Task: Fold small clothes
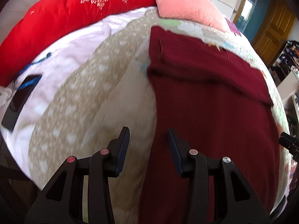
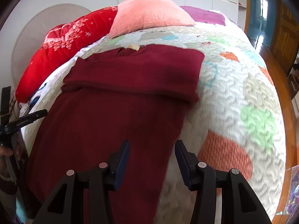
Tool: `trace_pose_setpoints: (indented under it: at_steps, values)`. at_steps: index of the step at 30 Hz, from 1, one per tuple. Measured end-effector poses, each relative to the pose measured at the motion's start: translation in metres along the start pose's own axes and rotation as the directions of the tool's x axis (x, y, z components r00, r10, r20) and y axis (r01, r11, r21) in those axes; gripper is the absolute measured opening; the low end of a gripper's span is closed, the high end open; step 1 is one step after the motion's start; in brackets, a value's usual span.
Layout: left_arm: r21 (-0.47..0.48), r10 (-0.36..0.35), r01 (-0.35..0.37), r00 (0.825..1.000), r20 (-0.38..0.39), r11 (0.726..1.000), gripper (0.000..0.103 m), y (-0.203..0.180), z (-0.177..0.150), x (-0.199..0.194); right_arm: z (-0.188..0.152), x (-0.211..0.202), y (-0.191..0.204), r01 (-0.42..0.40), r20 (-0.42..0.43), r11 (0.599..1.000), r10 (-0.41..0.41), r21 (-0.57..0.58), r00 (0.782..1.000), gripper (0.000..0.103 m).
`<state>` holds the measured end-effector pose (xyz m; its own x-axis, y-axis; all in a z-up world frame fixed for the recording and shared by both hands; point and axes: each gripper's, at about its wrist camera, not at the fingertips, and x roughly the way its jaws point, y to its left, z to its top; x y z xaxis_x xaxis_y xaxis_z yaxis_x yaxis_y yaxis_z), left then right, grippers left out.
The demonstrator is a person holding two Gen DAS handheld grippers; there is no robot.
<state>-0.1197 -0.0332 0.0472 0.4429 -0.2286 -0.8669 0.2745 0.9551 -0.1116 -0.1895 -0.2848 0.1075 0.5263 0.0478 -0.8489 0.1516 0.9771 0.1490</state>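
A dark red knit garment (image 1: 214, 102) lies flat on the bed, its far part folded back over itself as a thicker band (image 2: 134, 74). My left gripper (image 1: 148, 137) is open and empty, hovering over the garment's near left edge. My right gripper (image 2: 152, 149) is open and empty, over the garment's near right edge (image 2: 173, 141). The left gripper also shows at the left side of the right wrist view (image 2: 28, 120). The right gripper shows at the right rim of the left wrist view (image 1: 288, 141).
The bed has a patterned quilt (image 2: 243, 97). A pink pillow (image 2: 149, 16), a red duvet (image 1: 65, 22) and a purple cloth (image 2: 205, 15) lie at the far end. A black phone (image 1: 18, 102) lies on the white sheet at left. A wooden door (image 1: 271, 31) stands at right.
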Motion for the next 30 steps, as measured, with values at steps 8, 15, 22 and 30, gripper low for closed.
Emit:
trace_pose_setpoints:
  at_steps: [8,15,22,30]
  values:
    - [-0.026,-0.114,0.112,0.988,-0.107,0.993,0.043,0.014,-0.053,-0.027,-0.058,-0.021,0.001,-0.134,-0.088,0.991,0.133,-0.008,0.987,0.048]
    - [-0.024,-0.155,0.153,0.974,-0.168,0.988,0.045,0.011,-0.095,-0.041,-0.106,-0.045,-0.001,-0.247,-0.158,0.969,0.245,0.005,0.957,0.052]
    - [-0.018,-0.179,0.179,0.963,-0.201,0.984,0.057,0.006,-0.114,-0.040,-0.138,-0.054,-0.006,-0.363,-0.207,0.930,0.366,0.056,0.907,0.058]
    - [0.014,-0.170,0.176,0.963,-0.208,0.984,0.075,-0.010,-0.114,-0.031,-0.145,-0.044,-0.013,-0.478,-0.156,0.861,0.504,0.174,0.850,0.061]
